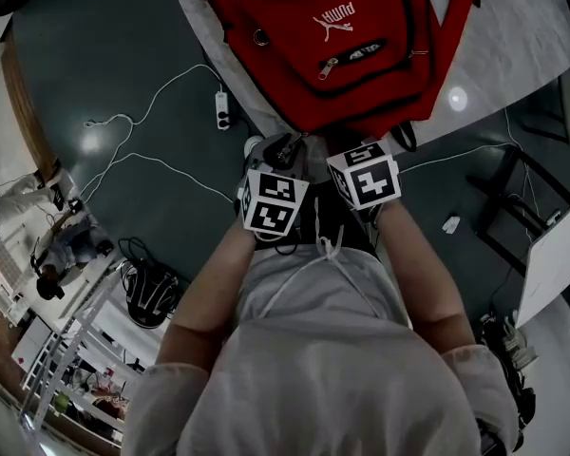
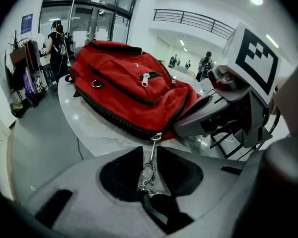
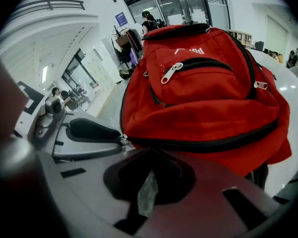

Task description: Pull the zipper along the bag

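Observation:
A red backpack [image 1: 342,46] [image 2: 129,88] [image 3: 203,83] lies on a white round table [image 1: 513,36], its near edge hanging over the rim. The main zipper's metal pull [image 2: 152,148] hangs from the slider at the bag's near corner. The pull lies in the gap between the jaws of my left gripper [image 2: 150,152] [image 1: 283,148], which stand slightly apart and do not press on it. My right gripper [image 3: 149,155] [image 2: 203,118] is close beside the left, nipped onto the bag's lower edge just under the black zipper line [image 3: 203,144].
The bag's front pocket has its own silver pull [image 1: 328,66] [image 3: 169,73]. On the dark floor lie a white power strip [image 1: 221,110] and white cables. A black chair frame [image 1: 513,207] stands at the right of the table. People stand far off near glass doors [image 2: 57,38].

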{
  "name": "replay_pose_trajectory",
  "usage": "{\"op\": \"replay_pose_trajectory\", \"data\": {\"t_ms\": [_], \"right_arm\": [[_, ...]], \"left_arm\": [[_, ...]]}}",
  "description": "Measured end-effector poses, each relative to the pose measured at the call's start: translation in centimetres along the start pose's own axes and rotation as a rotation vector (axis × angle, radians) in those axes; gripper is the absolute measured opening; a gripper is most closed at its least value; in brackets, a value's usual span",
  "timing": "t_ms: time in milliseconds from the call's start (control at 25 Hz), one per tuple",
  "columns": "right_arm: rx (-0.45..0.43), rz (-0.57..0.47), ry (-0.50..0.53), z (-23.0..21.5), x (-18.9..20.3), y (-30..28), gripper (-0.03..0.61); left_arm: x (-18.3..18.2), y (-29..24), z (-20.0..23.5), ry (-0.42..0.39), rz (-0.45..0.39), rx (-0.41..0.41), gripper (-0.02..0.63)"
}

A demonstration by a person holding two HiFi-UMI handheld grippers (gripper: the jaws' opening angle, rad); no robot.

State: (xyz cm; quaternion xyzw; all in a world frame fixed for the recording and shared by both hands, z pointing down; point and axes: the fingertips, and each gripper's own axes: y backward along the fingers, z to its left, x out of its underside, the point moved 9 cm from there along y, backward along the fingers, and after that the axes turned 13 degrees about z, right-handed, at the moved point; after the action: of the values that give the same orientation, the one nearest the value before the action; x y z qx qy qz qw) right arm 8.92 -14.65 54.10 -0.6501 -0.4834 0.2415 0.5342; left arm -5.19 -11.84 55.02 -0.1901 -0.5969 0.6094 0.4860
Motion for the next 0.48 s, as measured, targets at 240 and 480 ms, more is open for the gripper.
{"op": "replay_pose_trajectory", "data": {"t_ms": [240,480], "right_arm": [[-0.001,-0.010,-0.020,-0.26,0.13,-0.11,0.026],[0.007,-0.011,-0.025,-0.06,0.10,-0.12,0.026]], "left_arm": [[-0.49,-0.47,-0.48,-0.201,0.042,-0.073,0.037],[-0.76,-0.40,-0.18,-0.231,0.083,-0.046,0.032]]}}
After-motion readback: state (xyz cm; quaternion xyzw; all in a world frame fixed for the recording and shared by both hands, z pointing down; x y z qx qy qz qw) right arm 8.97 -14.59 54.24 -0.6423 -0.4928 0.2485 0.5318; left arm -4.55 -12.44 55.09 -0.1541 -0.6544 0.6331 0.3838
